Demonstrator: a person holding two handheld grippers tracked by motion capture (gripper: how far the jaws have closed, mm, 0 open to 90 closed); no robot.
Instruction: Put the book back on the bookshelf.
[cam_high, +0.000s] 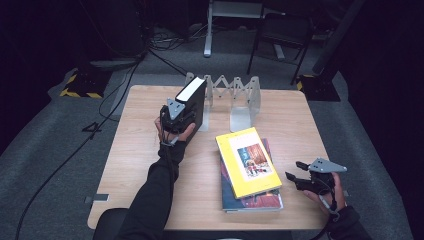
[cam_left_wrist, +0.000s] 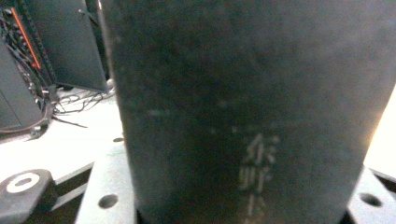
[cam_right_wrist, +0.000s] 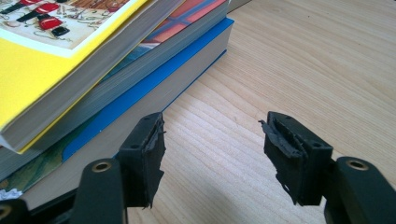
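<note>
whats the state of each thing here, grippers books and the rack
left gripper: shut on black book
black book: upright, held at the rack's left end
expanding rack: stretched open, slots empty
book stack: lying flat, yellow book on top
right gripper: open, empty, beside the stack

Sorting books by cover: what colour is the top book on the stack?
Yellow, with a picture panel; top book shows best in the high view.

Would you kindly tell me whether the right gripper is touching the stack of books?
Apart. In the right gripper view, bare table shows between the open right gripper and the stack of books.
</note>
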